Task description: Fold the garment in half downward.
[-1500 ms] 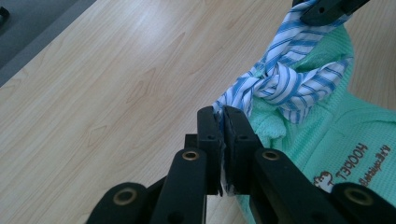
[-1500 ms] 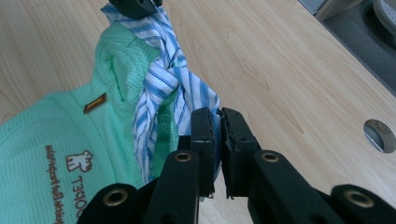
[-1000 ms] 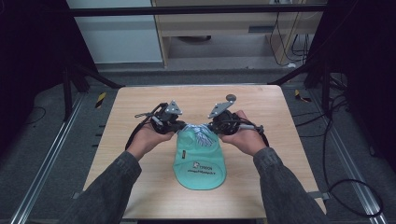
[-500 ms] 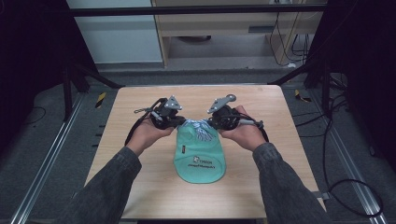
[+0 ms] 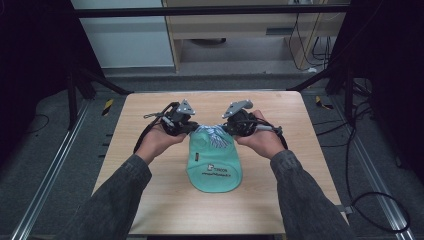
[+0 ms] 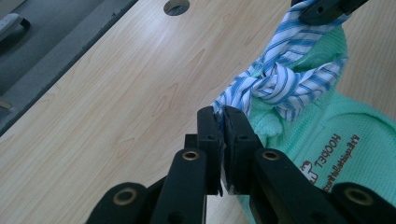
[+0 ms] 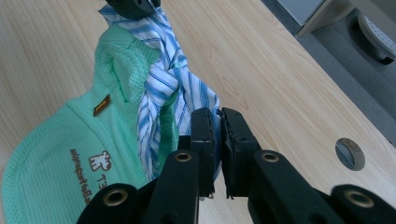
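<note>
Striped cloth stretches knotted between left gripper and right gripper.

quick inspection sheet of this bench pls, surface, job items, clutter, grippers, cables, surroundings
surface: light wooden table, with a round hole near its far edge
job's things: green pouch lying flat; blue-striped cloth strip knotted at its top
clutter: nothing seen
grippers: left gripper and right gripper each shut on one end of the strip
cables: one trails from each gripper; more lie on the floor at the right
surroundings: dark frame, grey floor, cabinet behind
</note>
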